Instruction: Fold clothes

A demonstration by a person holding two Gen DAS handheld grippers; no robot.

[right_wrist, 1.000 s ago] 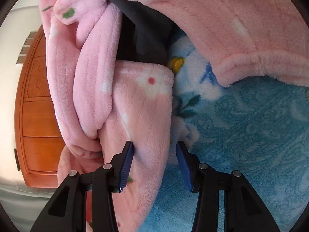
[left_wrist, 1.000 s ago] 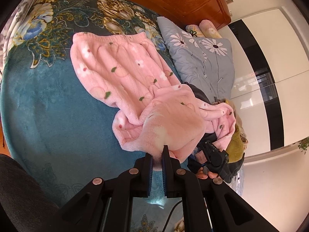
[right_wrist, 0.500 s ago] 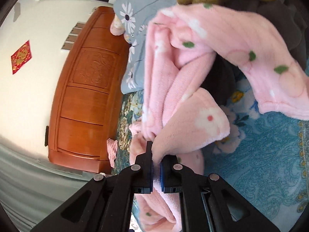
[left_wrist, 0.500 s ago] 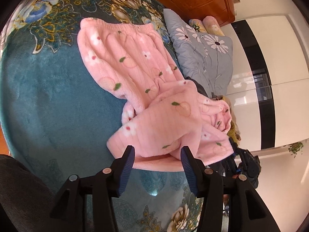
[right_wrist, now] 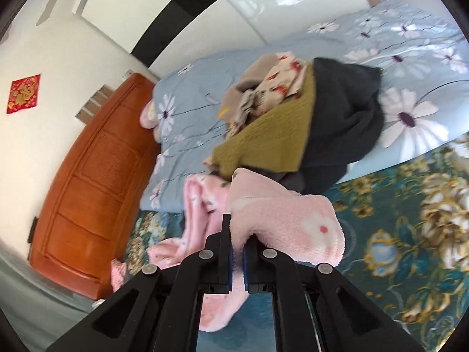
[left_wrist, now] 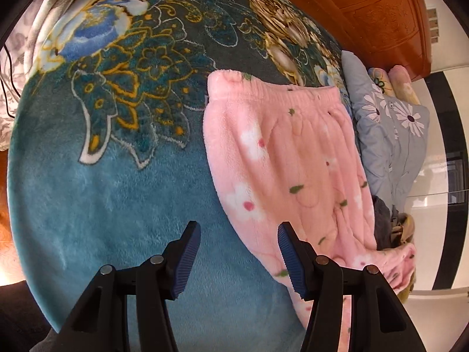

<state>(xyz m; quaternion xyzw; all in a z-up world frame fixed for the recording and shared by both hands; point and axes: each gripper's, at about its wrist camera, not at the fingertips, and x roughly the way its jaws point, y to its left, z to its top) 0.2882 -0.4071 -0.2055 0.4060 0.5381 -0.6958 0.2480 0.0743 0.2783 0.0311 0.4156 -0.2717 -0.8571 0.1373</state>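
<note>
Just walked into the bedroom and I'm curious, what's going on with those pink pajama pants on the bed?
A person with a handheld gripper in each hand is folding clothes on the teal floral blanket. The right gripper is shut on a leg end of the pink fleece pants, lifting it. The left gripper is open and holds nothing, hovering beside the pants, whose waistband lies flat. A pile of other clothes waits on the blue daisy bedding.

No readable text, brand or number shows in either view. The red square wall decoration (right_wrist: 24,93) carries a gold character (too small and blurred to make out).
</note>
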